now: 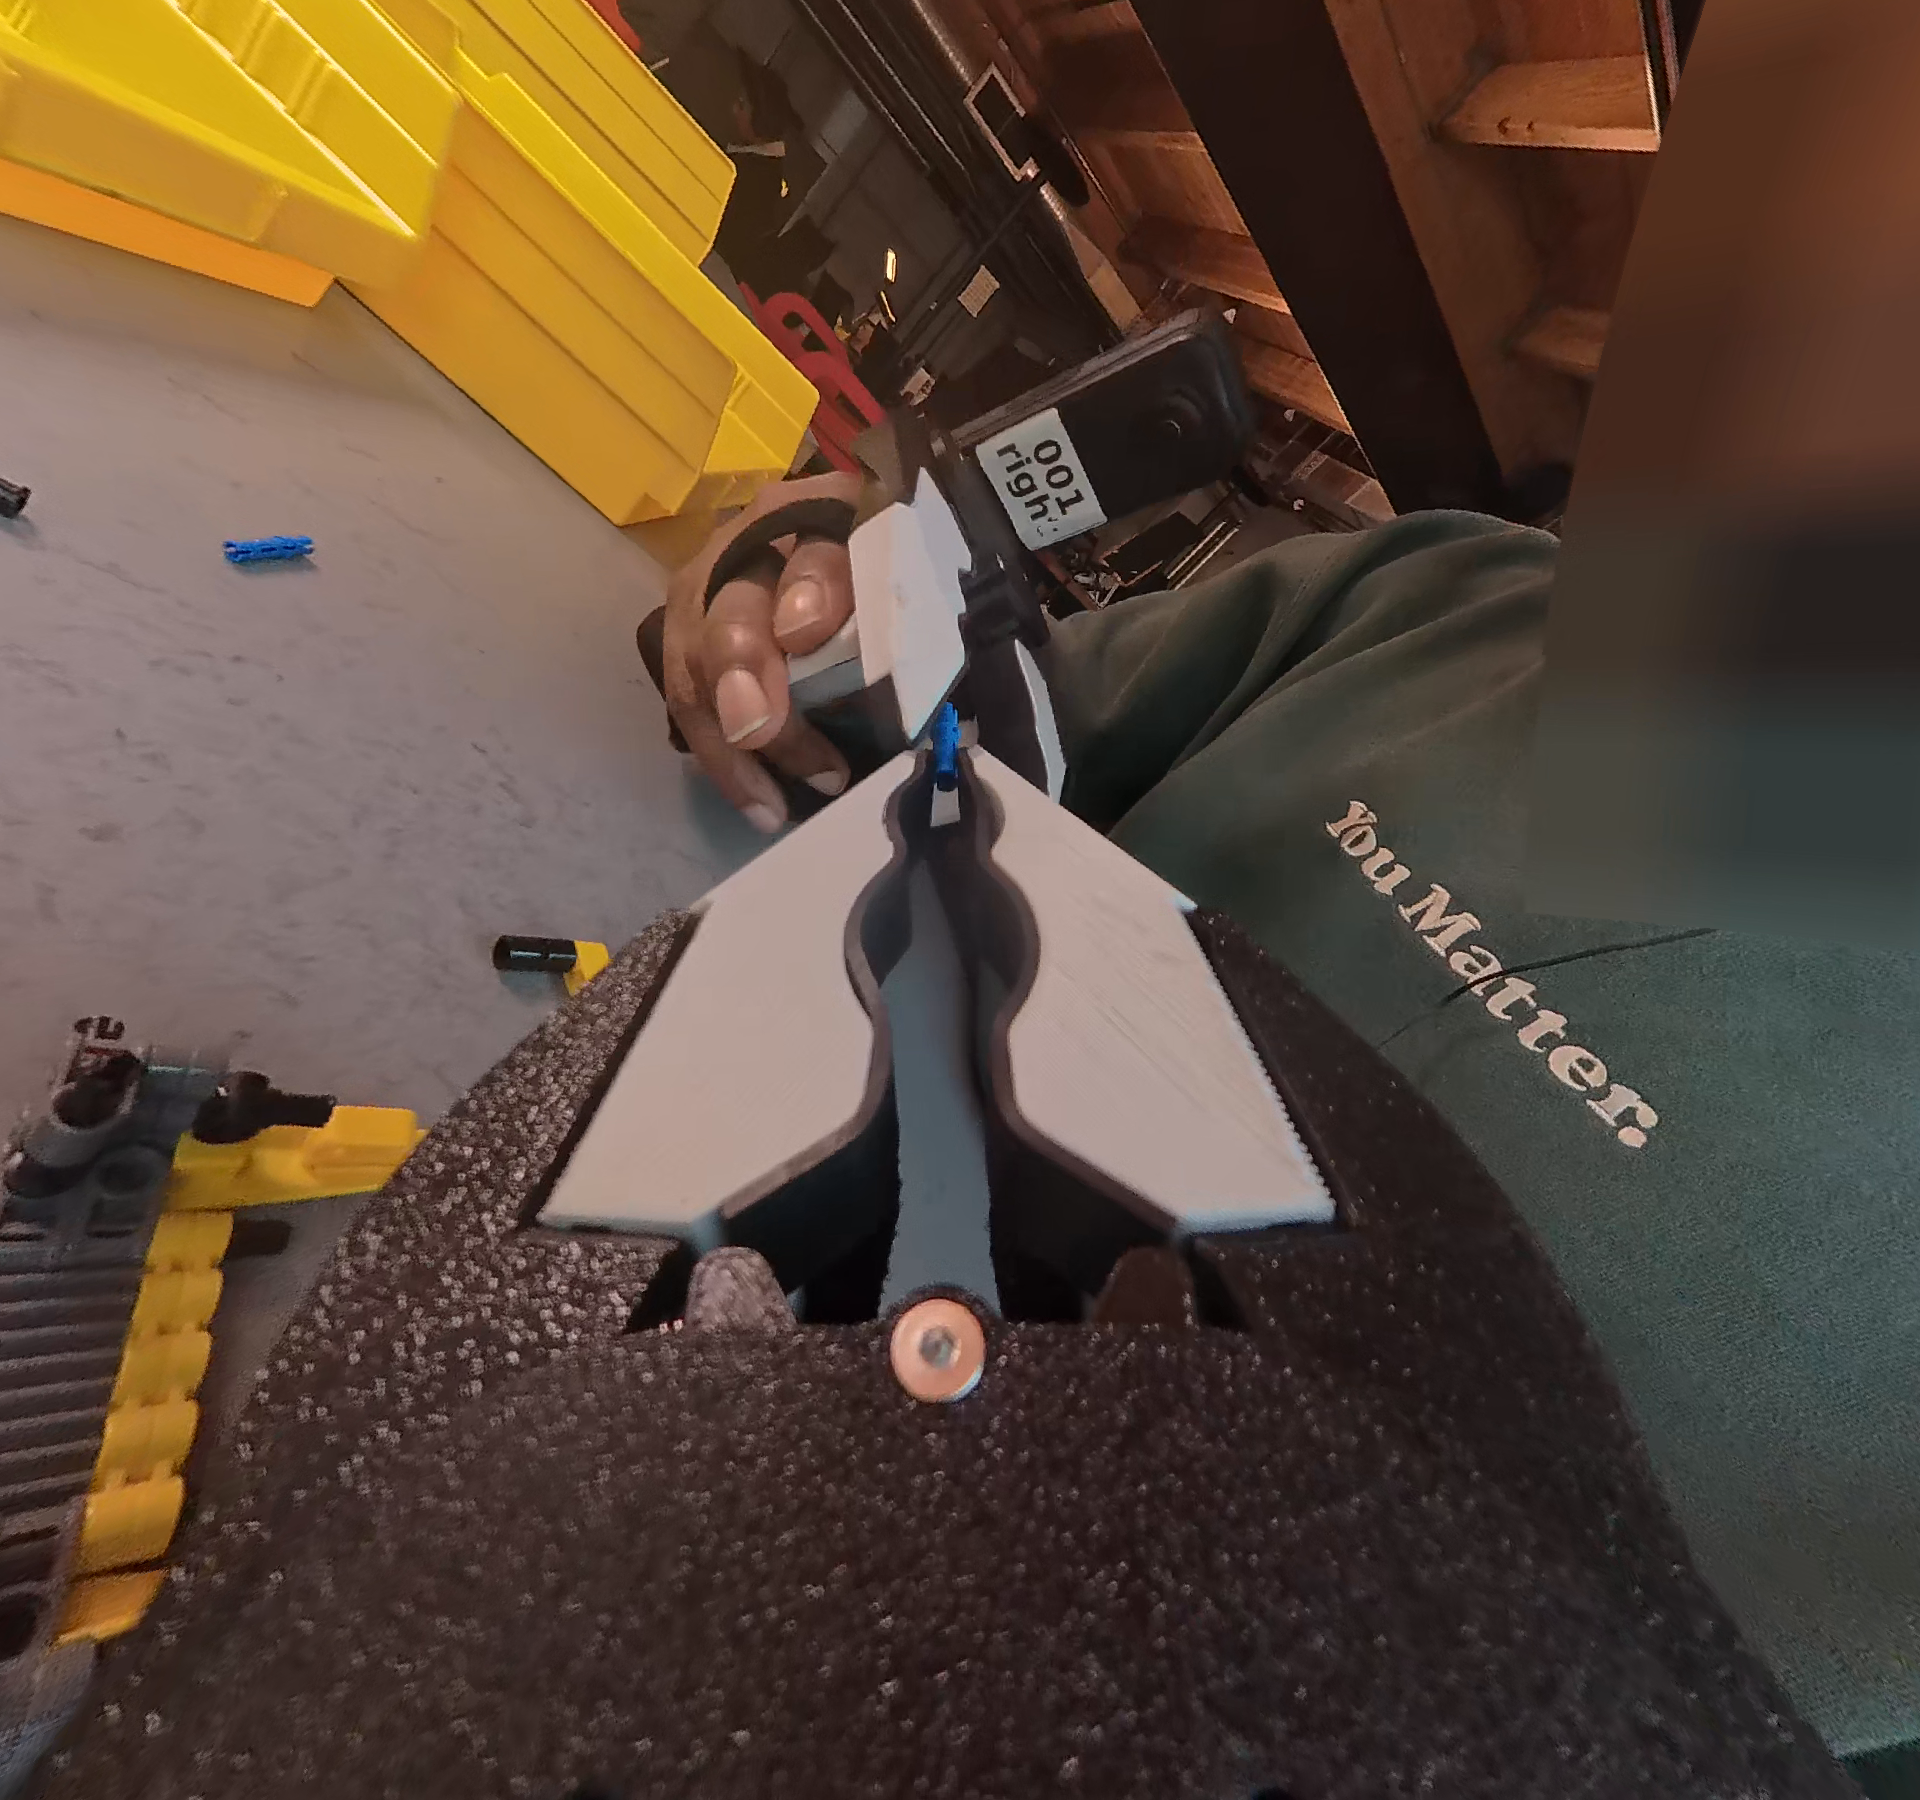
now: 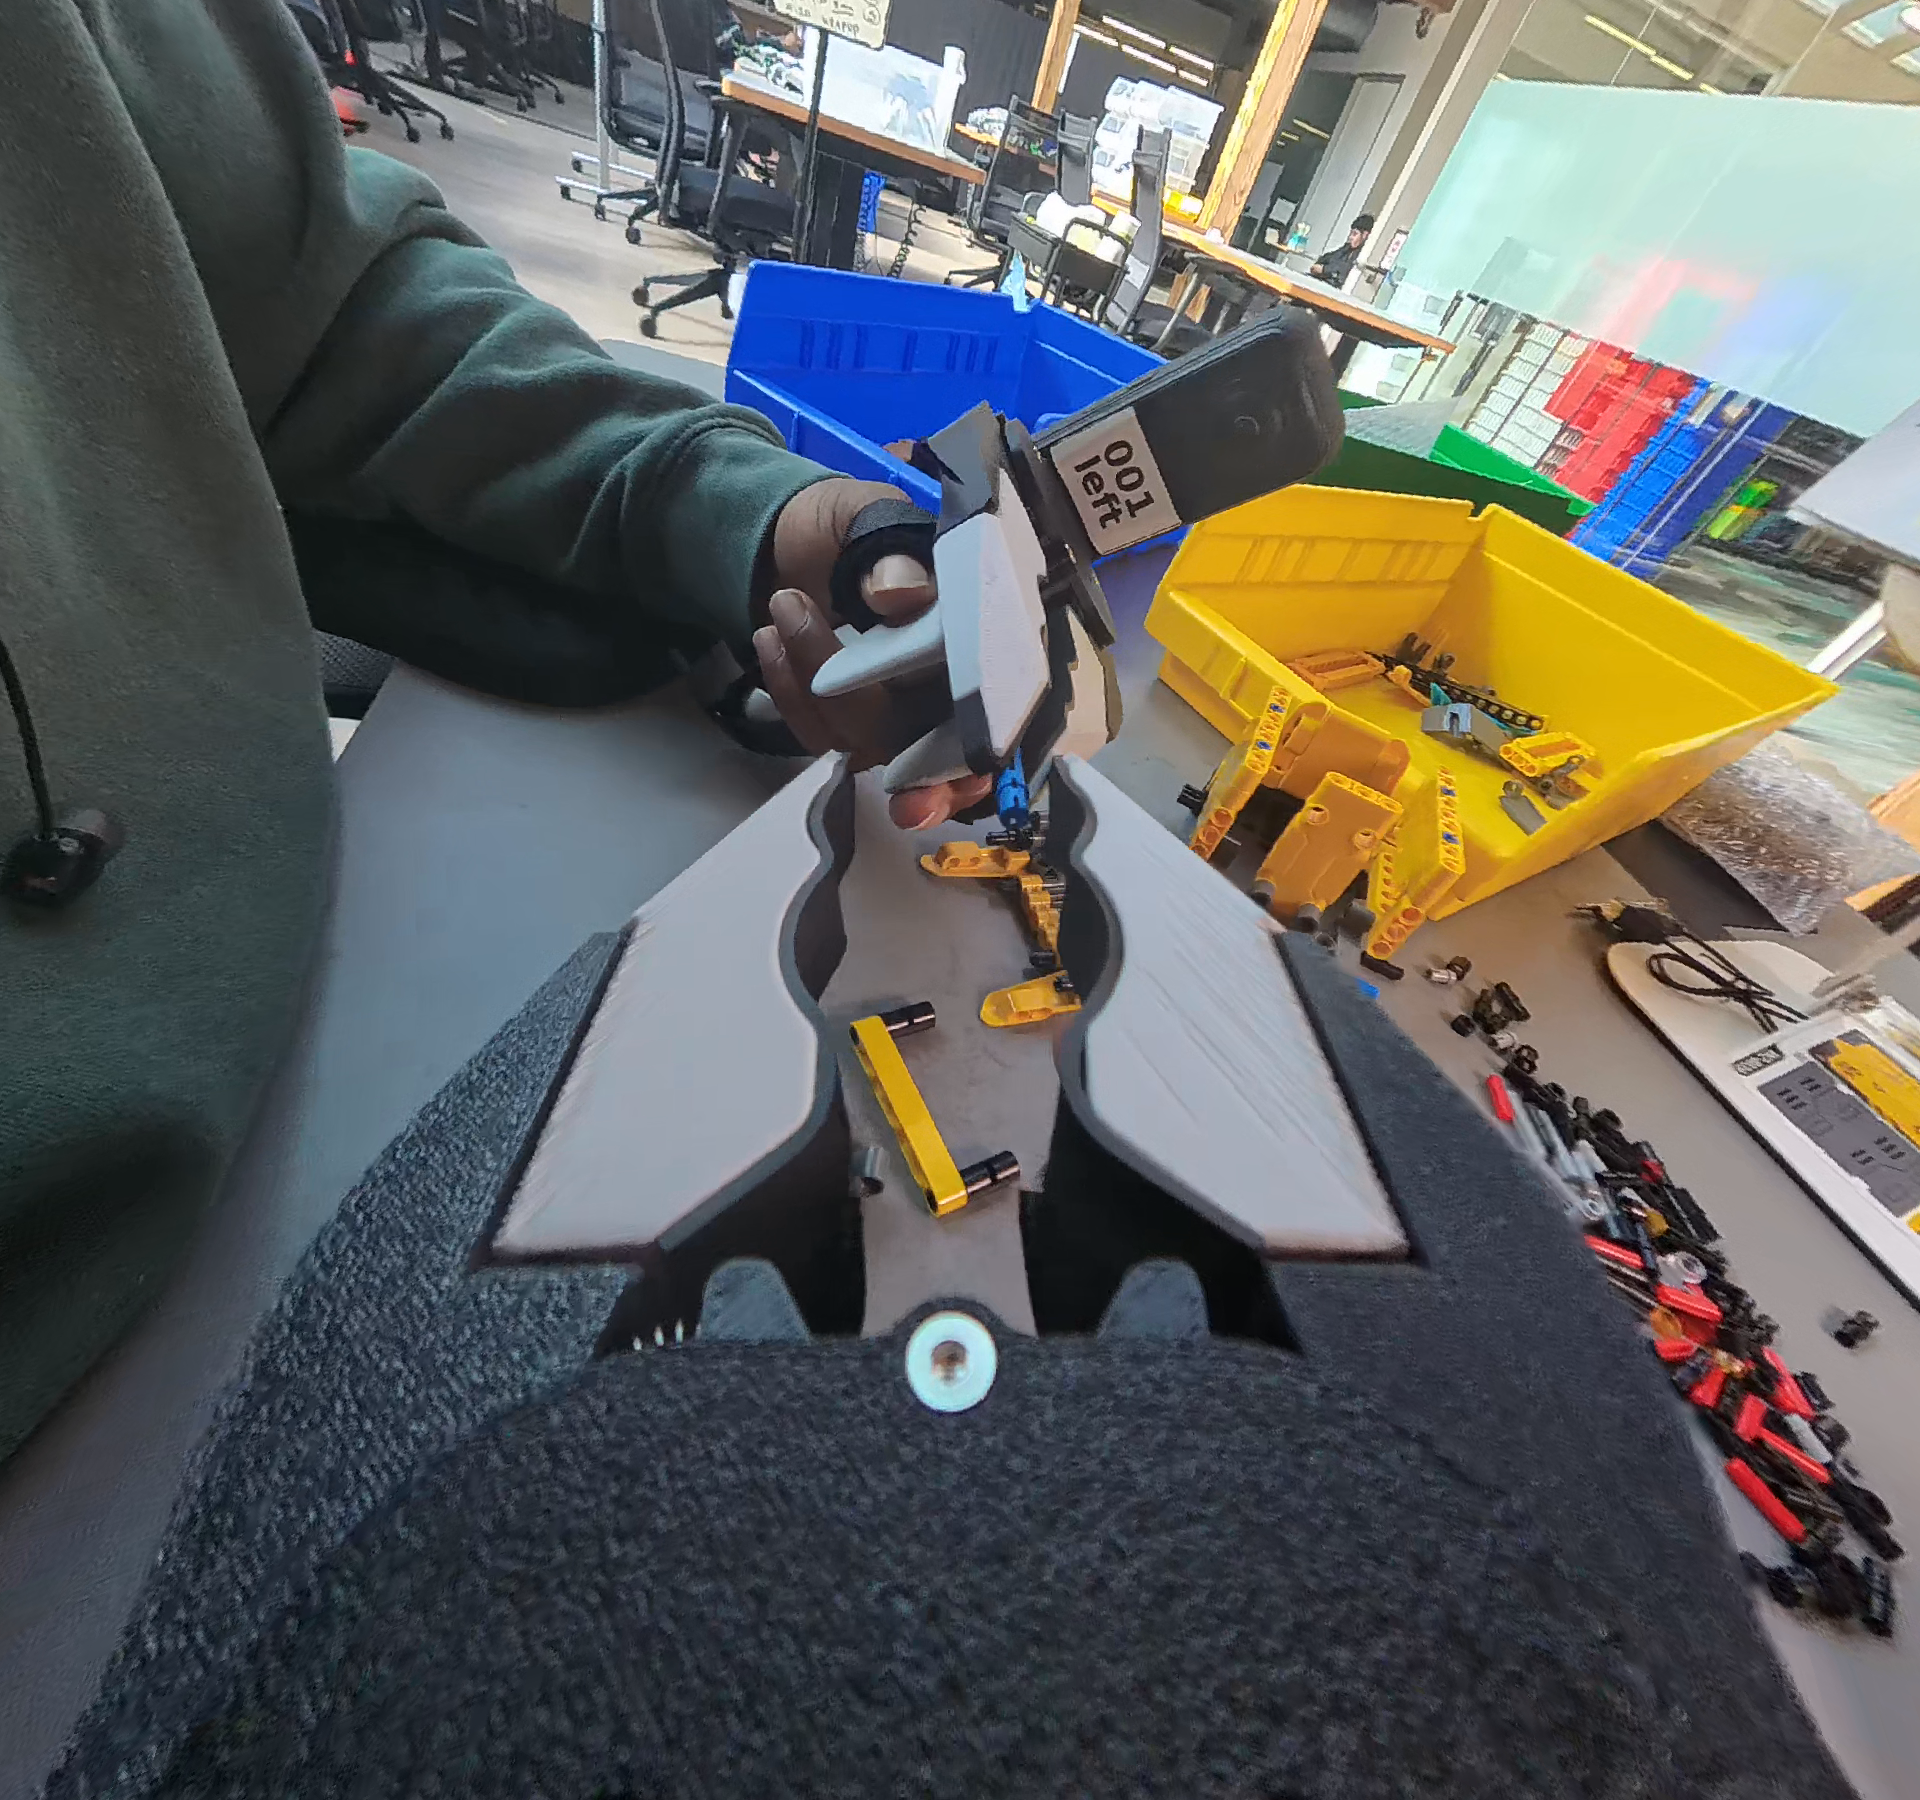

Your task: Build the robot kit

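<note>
Pinching a small blue pin at the very tips, our left tongs sit nearly closed, lifted above the grey worktop. Smooth hard plastic could slip or twist free there. Our right tongs gape wide, meeting the pin with nothing gripped.

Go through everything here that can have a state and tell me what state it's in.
left gripper, jaws shut on the blue pin
right gripper, jaws open, holding nothing
yellow bin, upright, holding some yellow parts
yellow beam, lying flat on the table, black pin at each end
small parts pile, loose, scattered on the table
</note>
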Available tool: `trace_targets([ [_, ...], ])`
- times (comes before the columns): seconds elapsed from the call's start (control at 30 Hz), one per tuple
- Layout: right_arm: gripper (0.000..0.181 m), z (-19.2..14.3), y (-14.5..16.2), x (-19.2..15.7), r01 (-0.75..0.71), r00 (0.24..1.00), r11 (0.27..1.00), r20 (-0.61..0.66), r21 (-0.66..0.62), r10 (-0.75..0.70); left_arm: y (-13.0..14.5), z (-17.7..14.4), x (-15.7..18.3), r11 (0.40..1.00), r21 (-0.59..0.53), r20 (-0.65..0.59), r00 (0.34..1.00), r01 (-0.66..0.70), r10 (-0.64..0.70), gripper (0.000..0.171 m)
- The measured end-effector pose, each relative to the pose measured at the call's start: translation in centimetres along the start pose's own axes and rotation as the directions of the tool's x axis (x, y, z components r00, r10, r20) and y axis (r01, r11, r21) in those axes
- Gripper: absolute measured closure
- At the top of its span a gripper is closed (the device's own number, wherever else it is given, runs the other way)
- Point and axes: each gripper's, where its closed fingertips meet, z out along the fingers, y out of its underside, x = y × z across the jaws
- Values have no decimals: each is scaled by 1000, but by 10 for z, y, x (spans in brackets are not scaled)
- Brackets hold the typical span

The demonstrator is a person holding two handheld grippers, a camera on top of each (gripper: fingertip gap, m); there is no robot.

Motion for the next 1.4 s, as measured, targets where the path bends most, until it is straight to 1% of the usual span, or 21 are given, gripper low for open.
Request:
trace_targets([
  [0.07,164,-1,-1,8,1,999,1000,-46,13,0,2,2,2,1000,-11,-5,1000,-5,5,169],
  [0.1,167,-2,-1,9,-8,999,1000,-42,27,9,2,3,2,1000,-12,-5,1000,-10,10,169],
  [0.2,168,-1,-3,11,-28,998,999,-54,35,29,-1,1,2,1000,-1,3,1000,-16,16,169],
  [0.43,168,1,-1,15,-107,991,994,-83,7,107,-6,-3,-1,1000,20,27,999,-23,22,169],
  [0.53,169,0,1,18,-99,990,995,-105,-4,98,-5,-2,-3,999,17,44,999,-32,31,168],
  [0.63,168,0,5,17,-90,991,996,-98,-25,88,-3,-2,-5,999,5,57,998,-32,31,168],
  [0.77,167,-1,6,16,-83,992,996,-100,-38,79,-5,-3,-3,1000,18,43,999,-26,25,169],
  [0.8,167,-1,6,16,-76,993,996,-99,-43,72,-5,-3,-3,999,14,43,999,-29,28,168],
  [0.87,174,-2,6,18,-80,991,996,-111,-39,75,-4,-2,-2,999,12,43,999,-31,30,169],
  [0.93,174,-1,8,18,-96,990,994,-108,-51,90,-4,-3,-4,1000,8,50,998,-29,29,168],
  [1.07,174,-2,6,19,-94,990,995,-109,-29,90,-5,-2,-3,1000,15,42,999,-24,23,168],
  [1.2,171,-3,2,18,-36,992,999,-123,-13,34,-5,-2,-1,1000,17,25,1000,-13,13,169],
  [1.27,166,-4,1,16,-32,993,999,-111,-11,30,-4,-2,-2,1000,12,25,1000,-8,7,169],
  [1.33,166,-3,2,14,-24,995,999,-99,-20,22,-3,-2,-2,1000,10,19,1000,1,-1,169],
  [1.4,170,-3,5,14,-14,995,999,-102,-35,10,-2,-2,-2,1000,3,21,1000,1,-1,169],
])
